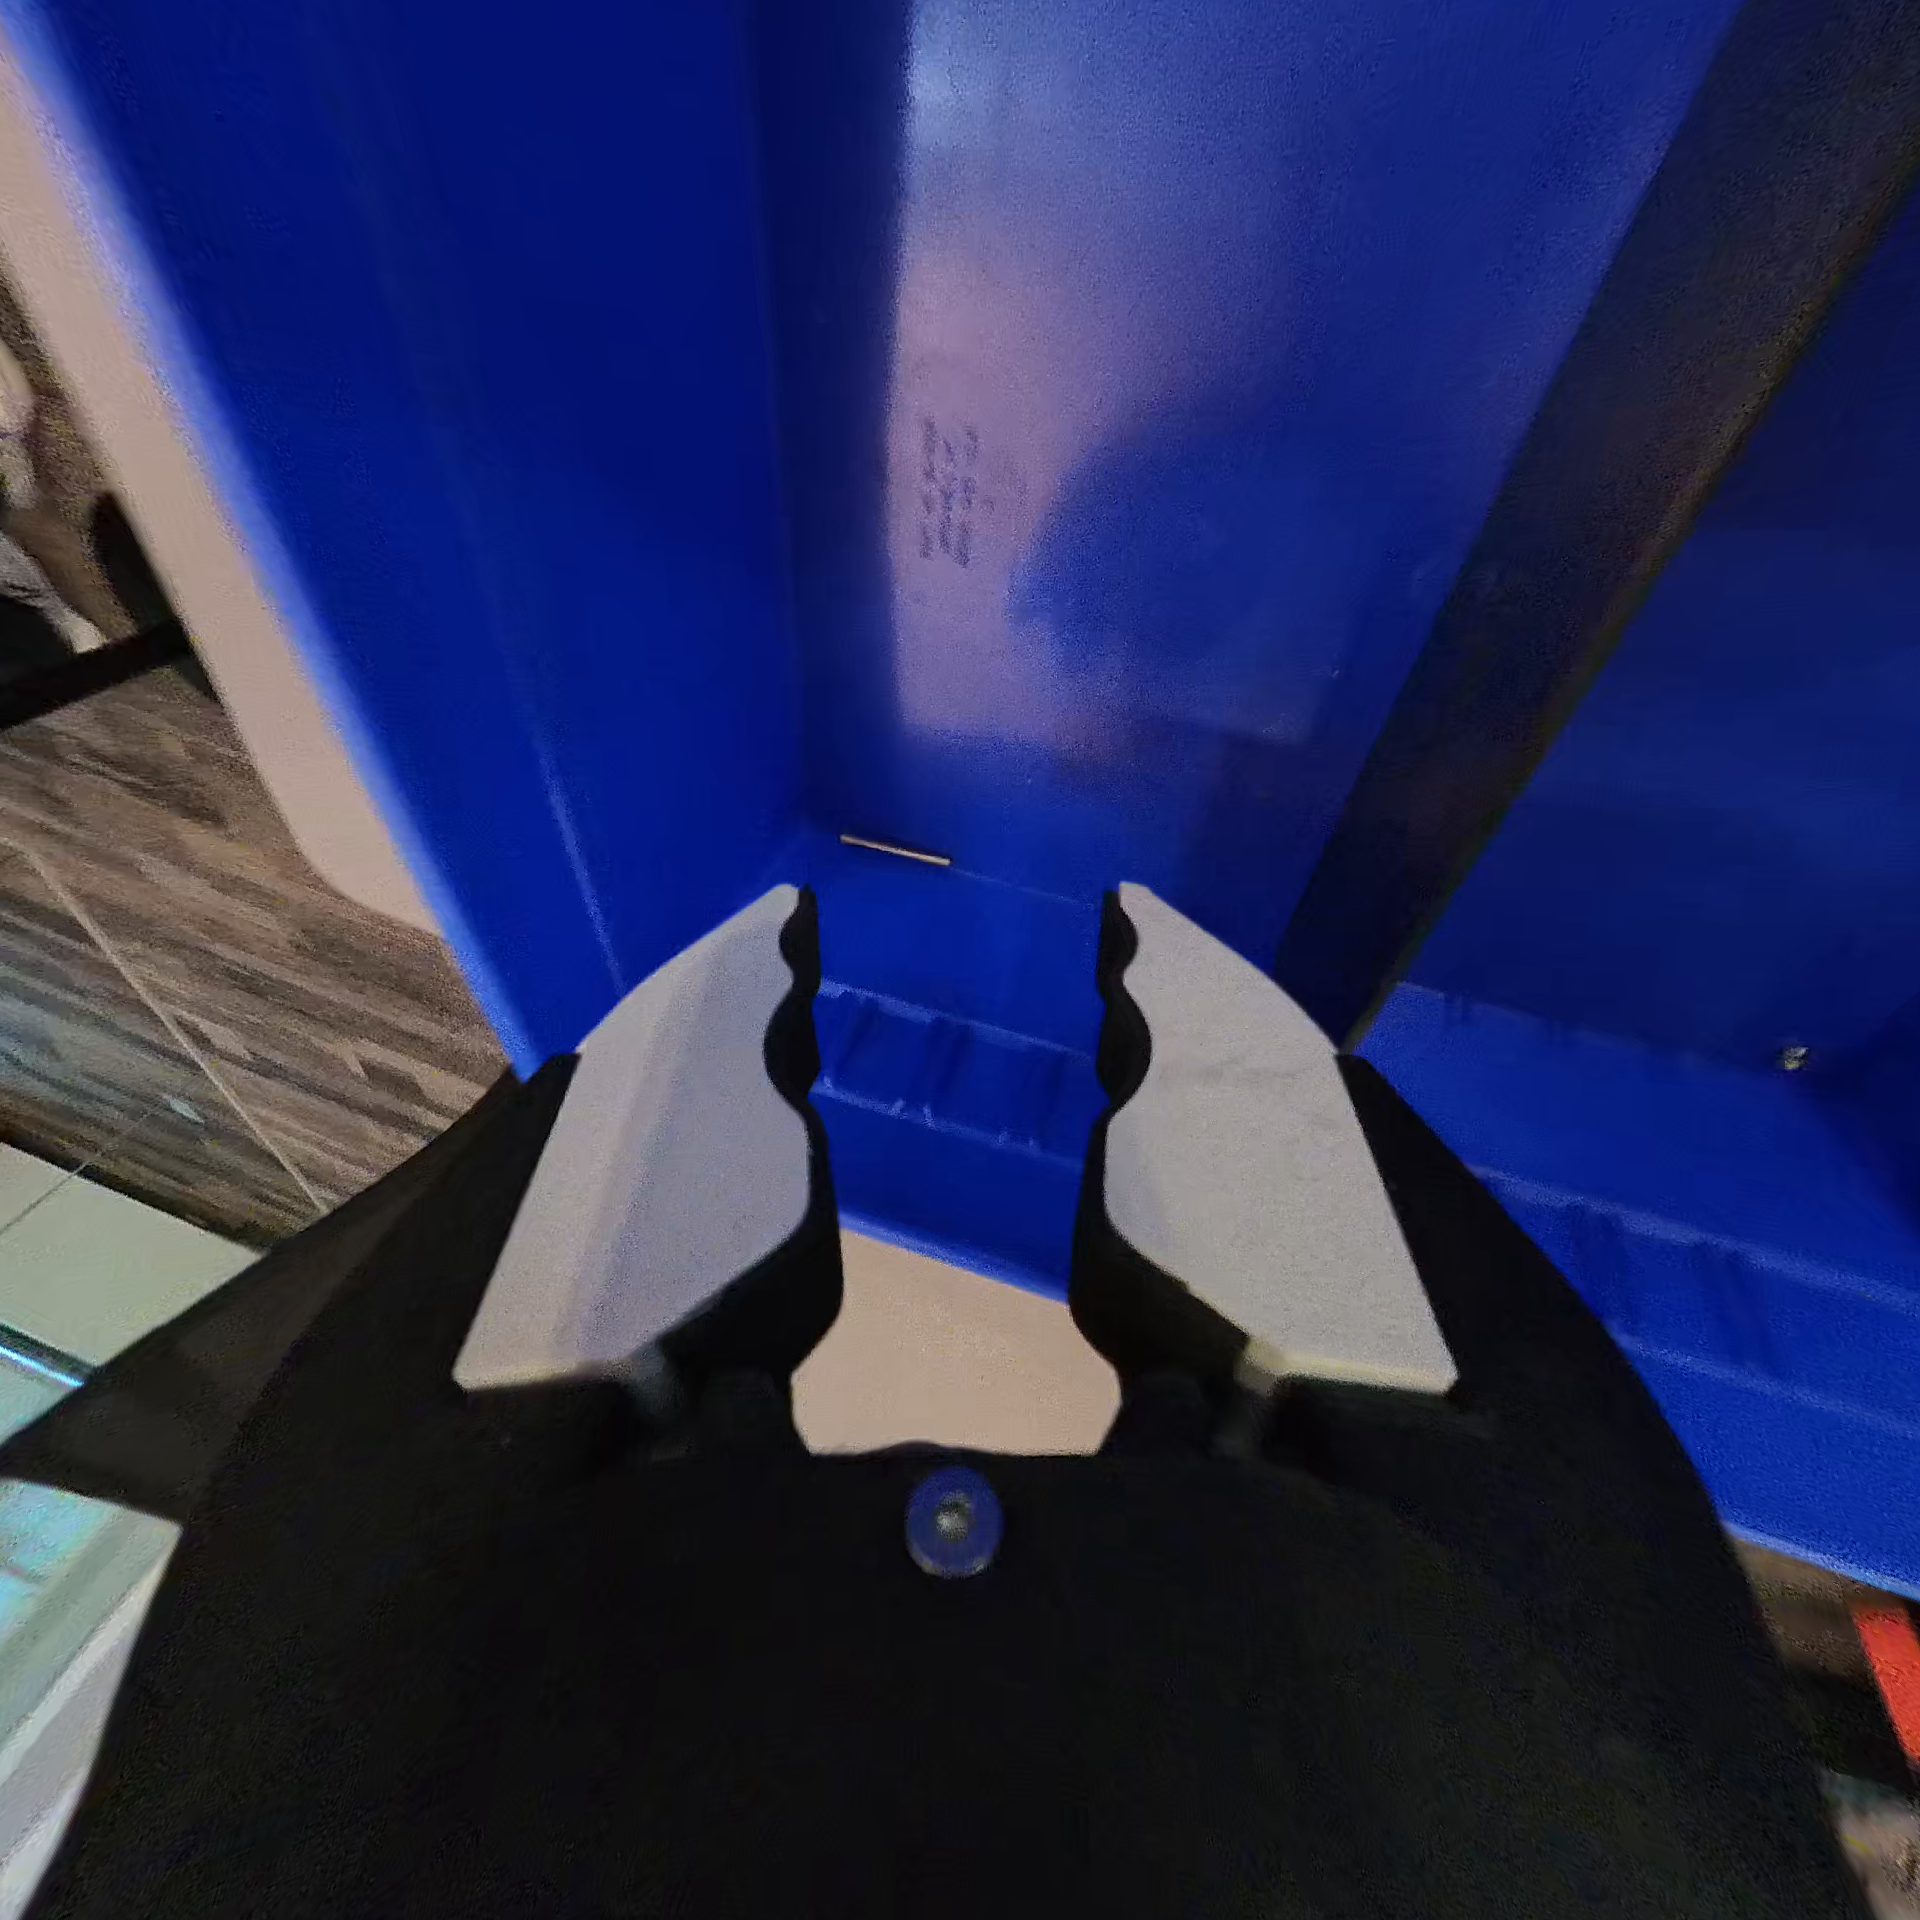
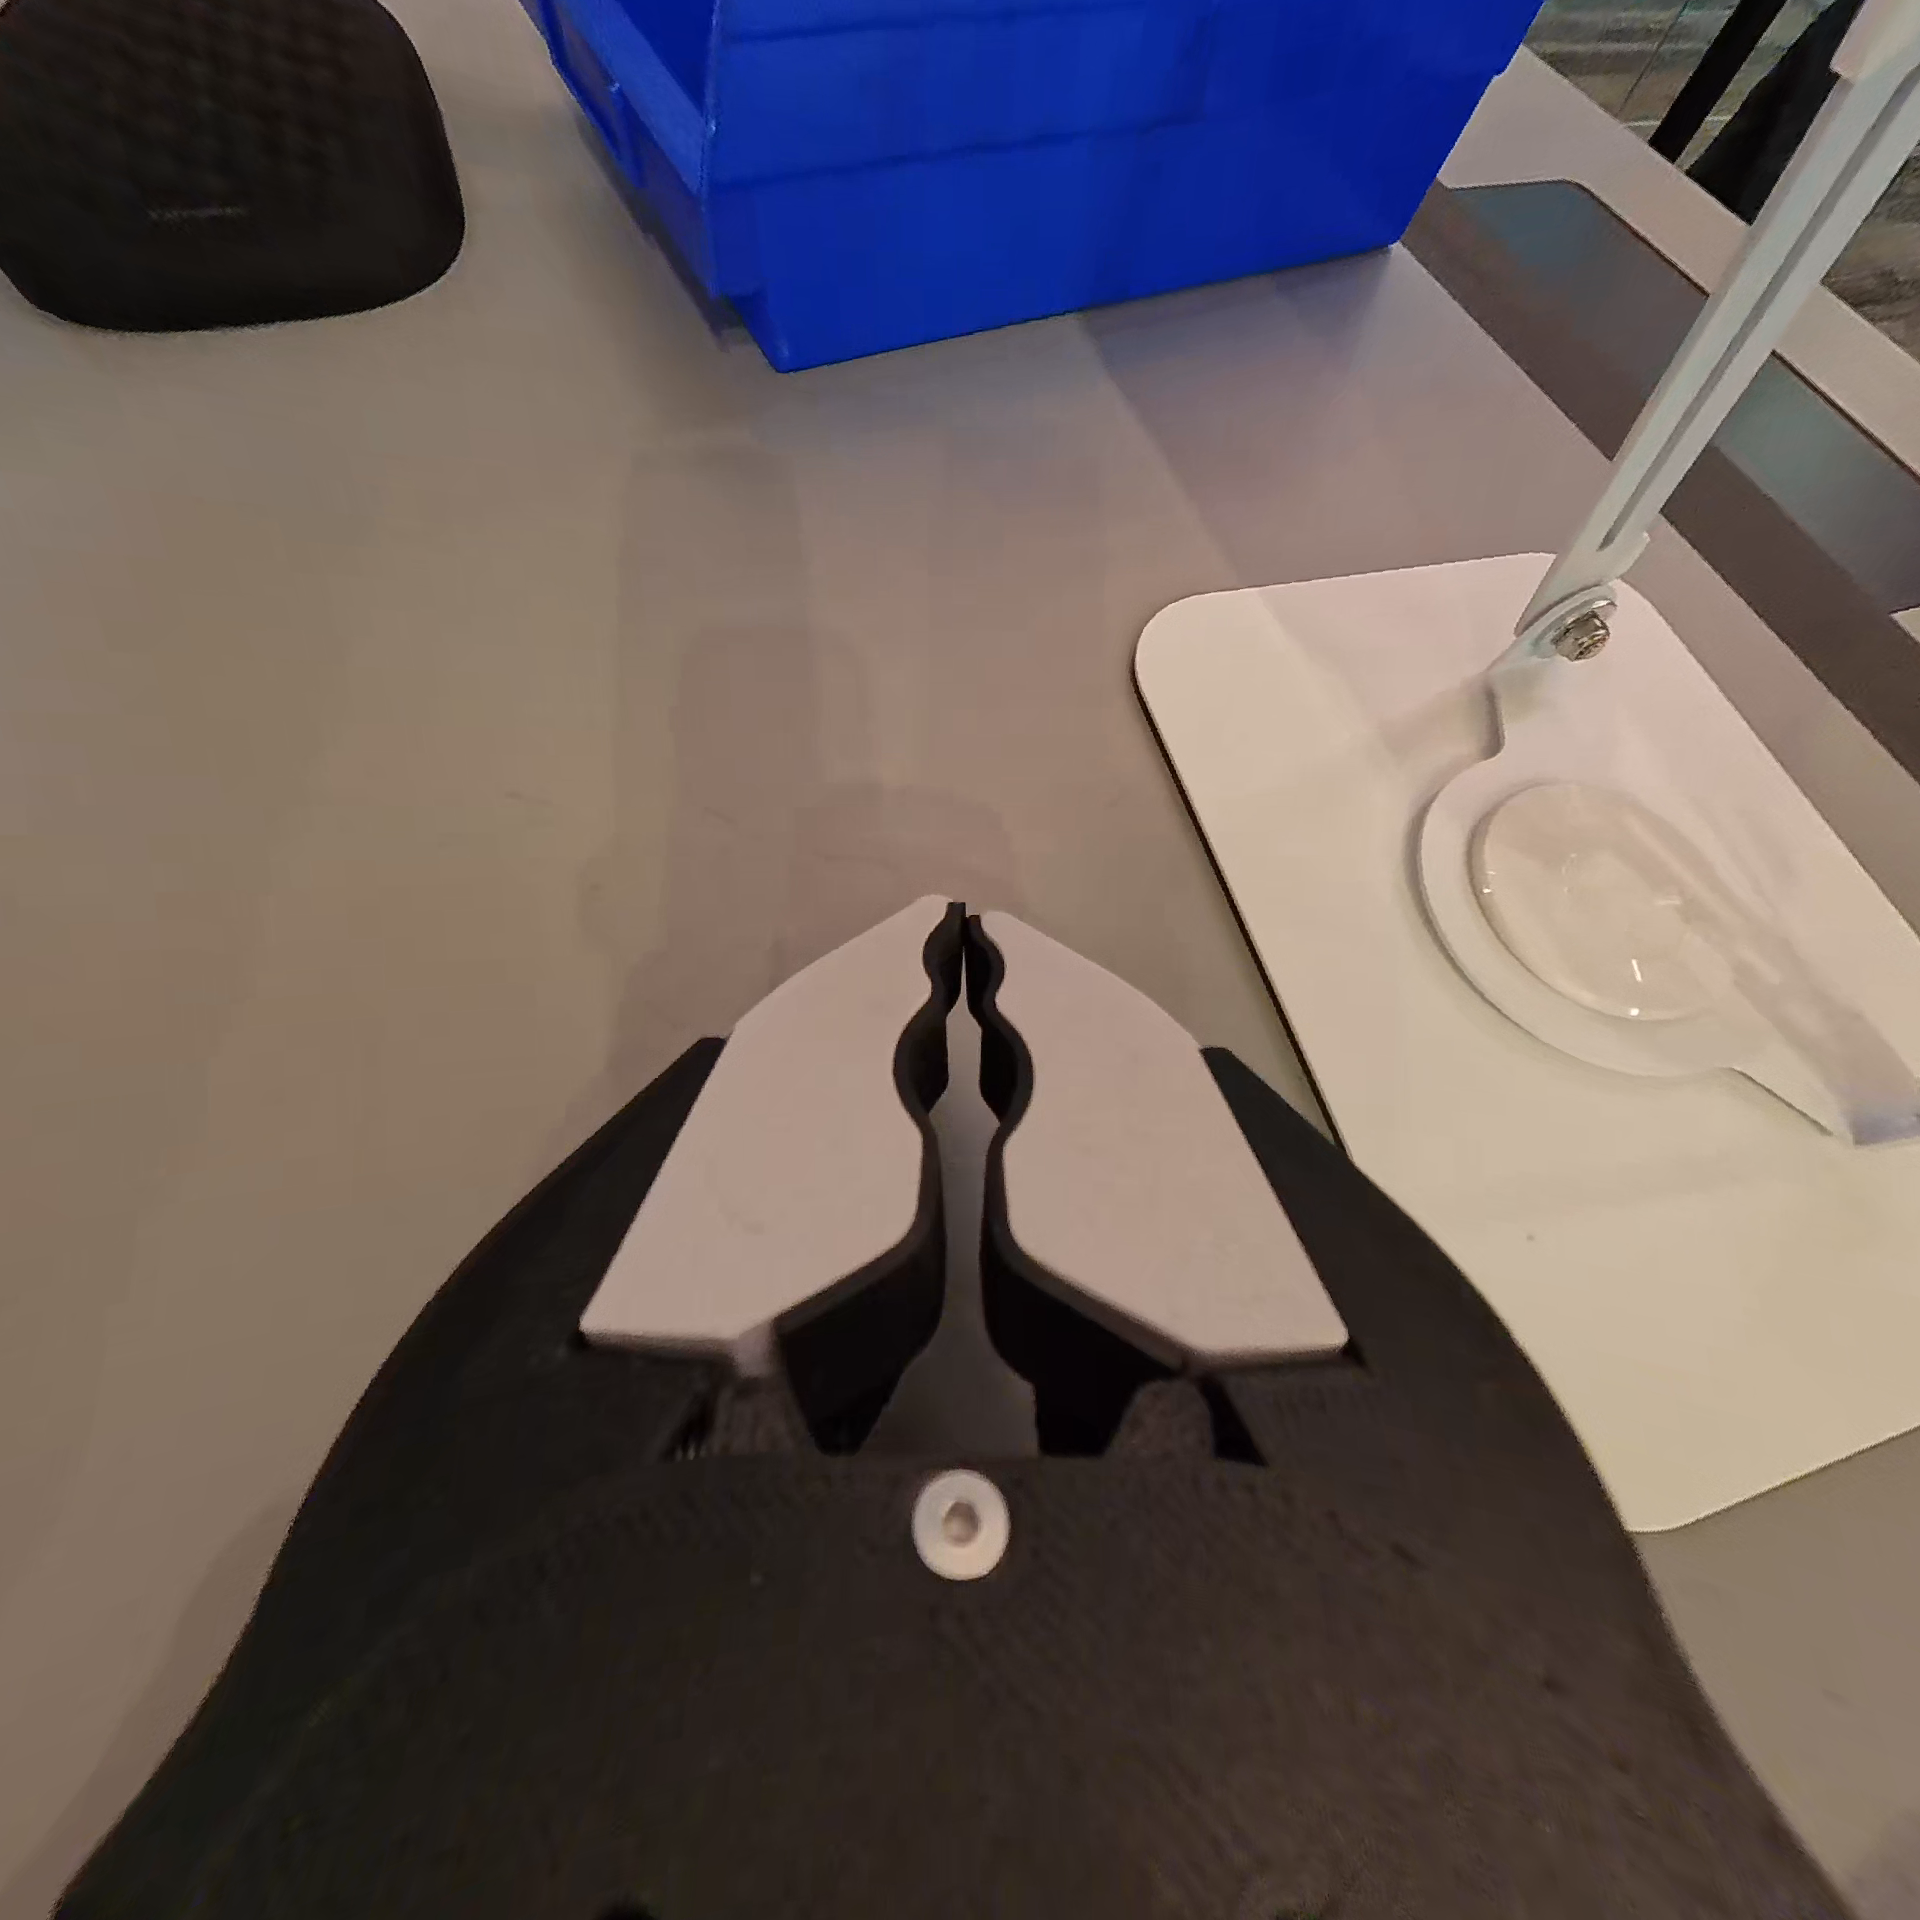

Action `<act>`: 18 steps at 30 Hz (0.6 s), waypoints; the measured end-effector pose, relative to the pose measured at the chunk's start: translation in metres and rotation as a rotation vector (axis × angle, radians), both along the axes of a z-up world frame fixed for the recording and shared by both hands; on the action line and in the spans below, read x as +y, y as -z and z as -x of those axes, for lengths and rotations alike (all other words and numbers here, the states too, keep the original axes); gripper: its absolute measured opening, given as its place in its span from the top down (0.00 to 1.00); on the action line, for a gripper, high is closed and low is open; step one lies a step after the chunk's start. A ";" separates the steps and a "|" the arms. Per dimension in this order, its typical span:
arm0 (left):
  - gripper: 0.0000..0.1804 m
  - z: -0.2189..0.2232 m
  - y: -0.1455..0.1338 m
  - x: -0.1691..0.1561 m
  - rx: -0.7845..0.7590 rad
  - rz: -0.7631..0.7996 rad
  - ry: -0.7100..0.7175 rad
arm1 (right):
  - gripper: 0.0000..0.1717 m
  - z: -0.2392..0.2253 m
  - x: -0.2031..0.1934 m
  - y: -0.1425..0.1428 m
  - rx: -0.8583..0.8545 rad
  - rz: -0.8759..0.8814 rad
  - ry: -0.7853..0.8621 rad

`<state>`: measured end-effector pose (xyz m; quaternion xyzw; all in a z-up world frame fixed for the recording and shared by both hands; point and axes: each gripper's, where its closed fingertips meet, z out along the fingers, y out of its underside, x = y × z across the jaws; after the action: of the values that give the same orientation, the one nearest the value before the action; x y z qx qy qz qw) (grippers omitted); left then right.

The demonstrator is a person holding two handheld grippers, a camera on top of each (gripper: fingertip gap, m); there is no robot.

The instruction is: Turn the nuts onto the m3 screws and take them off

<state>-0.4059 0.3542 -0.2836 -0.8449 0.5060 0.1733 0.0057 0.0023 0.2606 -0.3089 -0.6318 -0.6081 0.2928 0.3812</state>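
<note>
My left gripper [image 1: 956,909] is open with nothing between its fingers; it points down into a blue plastic bin [image 1: 623,468]. A thin pale stick [image 1: 894,850] lies on the bin's floor against the far wall, just beyond the fingertips and apart from them. A dark divider [image 1: 1558,582] splits the bin on the right. My right gripper [image 2: 958,914] is shut with its pads together on nothing, and hovers over the grey table [image 2: 416,675]. The blue bin [image 2: 1039,187] stands at the far side of the table in the right wrist view.
A white stand base [image 2: 1403,1039] with a round clear lens [image 2: 1600,904] and a slanted white arm [image 2: 1704,343] sits right of my right gripper. A black textured pad [image 2: 208,156] lies at the far left. Wood-pattern floor [image 1: 156,935] shows left of the bin. Left tips to right tips: about 40 cm. Measured from the fingertips, the thin pale stick [image 1: 894,850] is 8 cm or so from the left gripper and 50 cm from the right.
</note>
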 end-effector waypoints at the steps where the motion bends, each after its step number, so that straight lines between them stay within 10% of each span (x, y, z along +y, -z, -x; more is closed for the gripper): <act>1: 0.70 0.004 0.007 -0.001 0.028 0.049 0.015 | 1.00 0.000 0.000 0.000 0.000 0.004 -0.001; 18: 0.72 0.022 0.036 0.008 0.124 0.208 -0.053 | 1.00 0.000 -0.002 0.001 -0.006 0.023 -0.018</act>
<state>-0.4275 0.3623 -0.3201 -0.8417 0.4980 0.1720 -0.1178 0.0026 0.2583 -0.3103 -0.6317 -0.6114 0.3013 0.3692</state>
